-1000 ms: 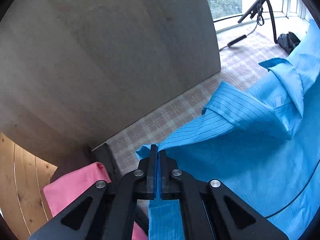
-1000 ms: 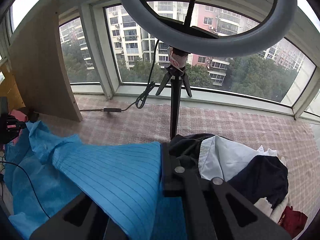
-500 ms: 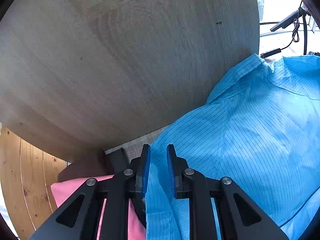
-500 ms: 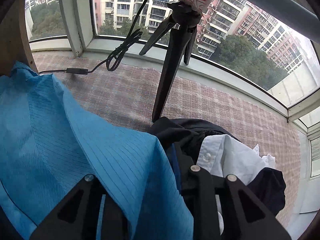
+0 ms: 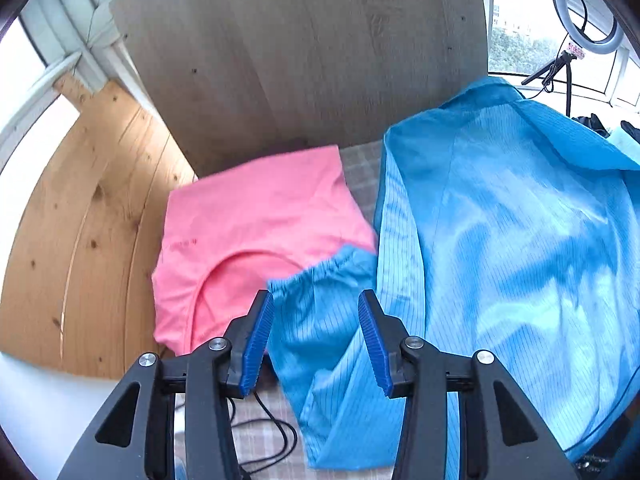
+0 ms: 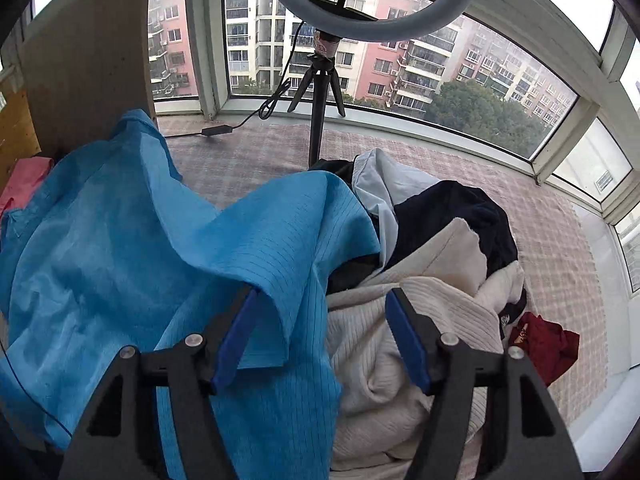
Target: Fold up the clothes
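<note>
Far left of the left wrist view: pink garment (image 5: 256, 236), folded flat against the wooden boards. Low centre: left hand-held gripper (image 5: 316, 340), jaws wide, holding nothing, poised over the elastic cuff (image 5: 320, 276) of a sleeve. Right half: blue striped garment (image 5: 520, 240), spread loosely over the checked mat (image 5: 360, 168), rumpled, not yet squared.

Right wrist view, left and centre: same blue garment (image 6: 120, 248), one corner draped over the left finger of the right hand-held gripper (image 6: 320, 332), jaws wide, nothing clamped. Right: pile of unfolded clothes (image 6: 432, 264), white and dark.

Thin, light, slick-looking fabric; likely to slide and billow. Best pinched at cuff, hem or shoulder seam.
</note>
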A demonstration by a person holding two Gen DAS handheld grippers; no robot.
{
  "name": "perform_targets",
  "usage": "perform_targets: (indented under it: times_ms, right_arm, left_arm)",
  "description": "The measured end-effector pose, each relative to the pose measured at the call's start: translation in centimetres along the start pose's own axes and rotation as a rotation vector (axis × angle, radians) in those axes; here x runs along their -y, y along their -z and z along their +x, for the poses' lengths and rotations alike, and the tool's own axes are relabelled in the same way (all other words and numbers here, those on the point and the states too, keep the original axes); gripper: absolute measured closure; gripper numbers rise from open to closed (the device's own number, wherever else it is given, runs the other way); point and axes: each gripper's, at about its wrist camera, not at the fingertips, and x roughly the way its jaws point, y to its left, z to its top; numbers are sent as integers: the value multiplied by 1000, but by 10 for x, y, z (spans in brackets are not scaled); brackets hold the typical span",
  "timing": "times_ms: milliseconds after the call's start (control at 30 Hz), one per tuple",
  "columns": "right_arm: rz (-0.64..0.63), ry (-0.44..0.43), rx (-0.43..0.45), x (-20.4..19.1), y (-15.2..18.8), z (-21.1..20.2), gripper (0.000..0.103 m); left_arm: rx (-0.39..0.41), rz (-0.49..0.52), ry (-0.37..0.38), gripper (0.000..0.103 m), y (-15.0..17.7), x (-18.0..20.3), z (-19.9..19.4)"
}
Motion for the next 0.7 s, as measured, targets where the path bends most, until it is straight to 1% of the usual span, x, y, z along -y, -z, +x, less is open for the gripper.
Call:
perform_targets:
  times_ms: [167,200,300,333,367,400,433,467,500,533,567,600,633,667,700]
  right_arm:
    - [85,-53,-48,-11,66,6,38]
    - [102,-64,-58,-13,79,8,38]
    - [139,-87,-97,-23,115,14,38]
    - [142,-89,-116,-29,124,18,38]
    - [146,-90,-135,-34,134,21,38]
    - [142,-94,-151,-38,140,27,38]
    - [138,-98,-166,-42,147,32,38]
    - [134,-101,-181,-47,153,38,38]
    - [110,-85,-197,-51,156,44,38]
    - [86,-69,-212,-55,160,50,38]
    - [65,-21,-226,-54,162,54,44]
    - [44,28,-240,-52,163,59,53]
    - [24,77,-255,-51,165,63,76]
    - [27,144,-258,-42,164,63,83]
    - [71,184,-247,-27,164,57,89]
  left_arm:
    - [-85,10,54,59,74,17,32]
    - [-104,19,48,57,82,24,40]
    - [-150,52,40,57,97,43,64]
    - [-159,70,22,61,99,47,72]
    - [-167,88,2,71,101,51,81]
    - [-183,92,3,96,101,53,87]
    - [-195,71,26,102,100,51,90]
    - [-193,47,46,102,98,47,89]
    - [-179,31,47,102,94,42,85]
    - [-158,25,26,102,90,36,78]
    - [-133,21,-15,102,86,27,69]
    - [-123,7,-69,102,82,15,62]
    - [-115,-8,-123,97,78,3,55]
    - [-122,-29,-155,95,76,-11,50]
    - [-120,-47,-164,91,75,-22,43]
